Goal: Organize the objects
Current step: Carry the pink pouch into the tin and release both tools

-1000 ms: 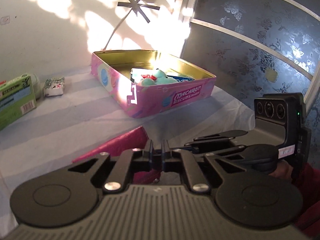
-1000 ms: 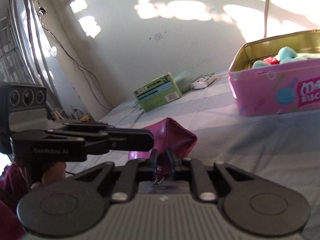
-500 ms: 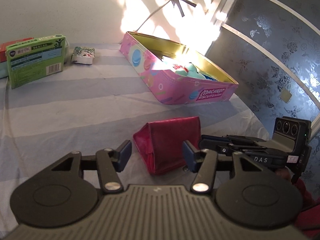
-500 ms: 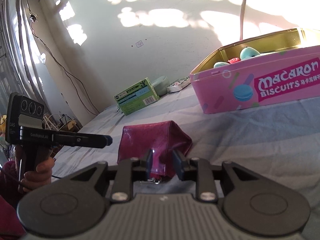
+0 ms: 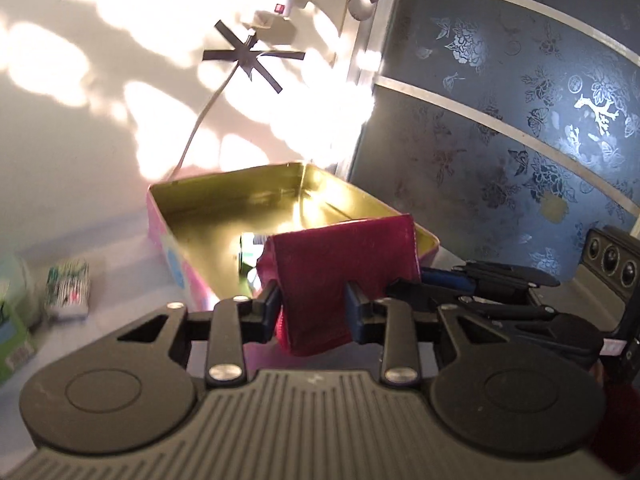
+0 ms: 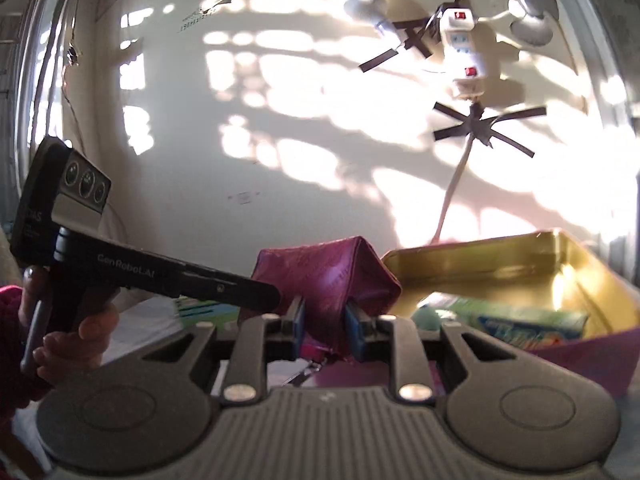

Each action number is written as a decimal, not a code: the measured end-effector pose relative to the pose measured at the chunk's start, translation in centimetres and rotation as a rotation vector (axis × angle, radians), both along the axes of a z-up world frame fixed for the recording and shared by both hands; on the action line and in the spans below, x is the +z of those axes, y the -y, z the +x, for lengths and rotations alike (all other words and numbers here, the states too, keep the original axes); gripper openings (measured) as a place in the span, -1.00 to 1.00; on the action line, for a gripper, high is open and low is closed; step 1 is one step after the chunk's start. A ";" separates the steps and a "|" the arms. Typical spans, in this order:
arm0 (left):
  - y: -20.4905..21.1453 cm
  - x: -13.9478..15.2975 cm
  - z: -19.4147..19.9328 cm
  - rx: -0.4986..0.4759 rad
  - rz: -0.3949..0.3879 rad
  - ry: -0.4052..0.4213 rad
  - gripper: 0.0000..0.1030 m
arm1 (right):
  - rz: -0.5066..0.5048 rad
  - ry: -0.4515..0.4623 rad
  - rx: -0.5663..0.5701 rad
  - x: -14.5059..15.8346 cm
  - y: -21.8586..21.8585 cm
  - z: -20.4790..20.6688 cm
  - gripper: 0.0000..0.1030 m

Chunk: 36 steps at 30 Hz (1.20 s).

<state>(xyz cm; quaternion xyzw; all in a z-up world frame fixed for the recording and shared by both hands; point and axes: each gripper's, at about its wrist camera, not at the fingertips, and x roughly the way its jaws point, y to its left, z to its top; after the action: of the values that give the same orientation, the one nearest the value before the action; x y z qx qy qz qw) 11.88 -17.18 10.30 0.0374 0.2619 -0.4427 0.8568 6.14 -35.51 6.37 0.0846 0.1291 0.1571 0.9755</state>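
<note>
- Magenta, with a leathery sheen: the pouch [image 5: 344, 276] hangs in the air, held from both sides at once, where half a second ago it lay on the striped cloth of the surface [image 5: 120, 280].
- The left gripper [image 5: 313, 312] has its fingers [image 5: 272, 304] pressed on the near end of the pouch; half a second ago they stood wide on either side of it without touching.
- The right gripper [image 6: 323, 322] has the pouch's other end between its blue pads, the fingers [image 6: 298, 318] narrow and closing slightly on it (a small metal clasp dangles just below them).
- In the left wrist view the right gripper [image 5: 444, 280] reaches in from the right, its tips against the pouch's far side; in the right wrist view the left gripper [image 6: 264, 298] comes in from the left, held by a hand [image 6: 68, 344] in a dark red sleeve.
- Just beyond the pouch is the pink biscuit tin [image 5: 168, 240], open, its gold inside lit by the sun. The pouch now overlaps the tin's near rim in both views, whereas before the tin stood well apart behind it.
- Inside the tin lie a blue-and-green packet [image 6: 520, 320] and a pale teal soft thing, partly hidden.
- To the far left on the surface sit a small patterned packet [image 5: 68, 288] and the edge of a green box [image 5: 12, 336].
- On the wall behind, a white power strip [image 6: 464, 40] is taped up with black crosses.
</note>
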 end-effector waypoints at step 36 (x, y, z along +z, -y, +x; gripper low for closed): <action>3.4 -7.3 -8.6 0.006 0.127 0.080 -0.07 | 0.115 -0.249 -0.442 -8.3 4.2 -7.0 -0.13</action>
<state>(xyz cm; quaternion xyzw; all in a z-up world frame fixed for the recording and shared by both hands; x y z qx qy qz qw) 3.23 -20.61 2.96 0.1087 0.2549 -0.4209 0.8637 -0.81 -39.72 -1.92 0.1848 0.2175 -0.0646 0.9562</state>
